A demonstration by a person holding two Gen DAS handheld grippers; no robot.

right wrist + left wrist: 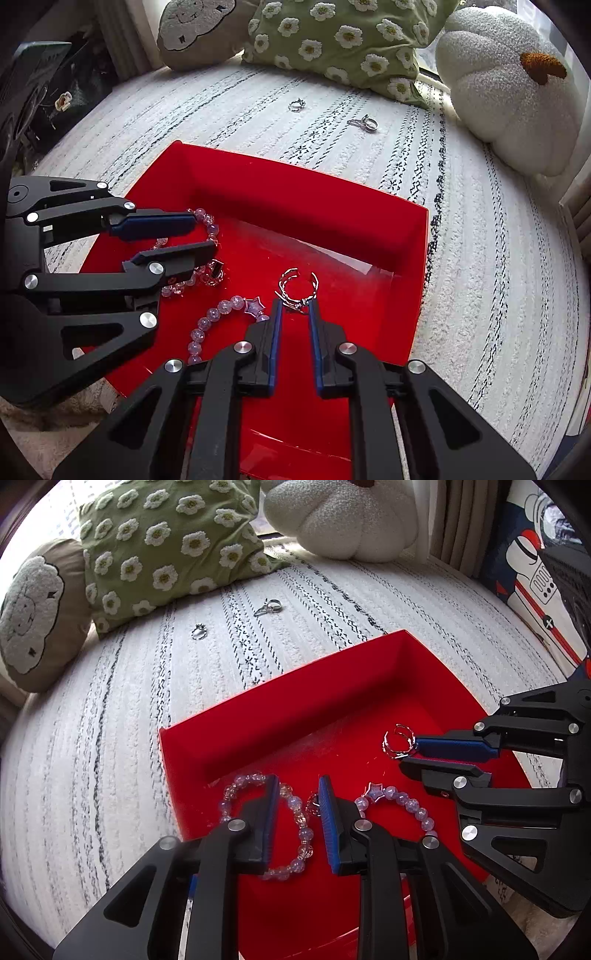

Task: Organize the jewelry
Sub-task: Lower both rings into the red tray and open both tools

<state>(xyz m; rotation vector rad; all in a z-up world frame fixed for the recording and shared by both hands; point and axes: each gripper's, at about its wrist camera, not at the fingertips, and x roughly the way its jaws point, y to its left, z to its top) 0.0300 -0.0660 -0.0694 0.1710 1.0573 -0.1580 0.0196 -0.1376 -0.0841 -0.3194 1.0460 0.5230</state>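
Observation:
A red tray point(295, 686) lies on a white rug. Inside it my left gripper point(298, 790) stands open; one side of a pale purple bead bracelet point(301, 834) runs loosely between its jaws. A small ring point(314, 805) lies by its right finger. A second bead bracelet with a star bead point(397, 797) lies to the right. My right gripper point(294, 304) is shut on a twisted silver ring point(297, 288), held just above the tray floor point(351, 295). Two more silver rings point(296, 105) point(365, 123) lie on the rug beyond the tray.
At the rug's far edge lean a green flowered pillow point(166, 542), a white pumpkin cushion point(340, 517) and a beige sheep cushion point(33, 613). A printed cushion point(532, 576) stands at the right. The two grippers sit close together over the tray.

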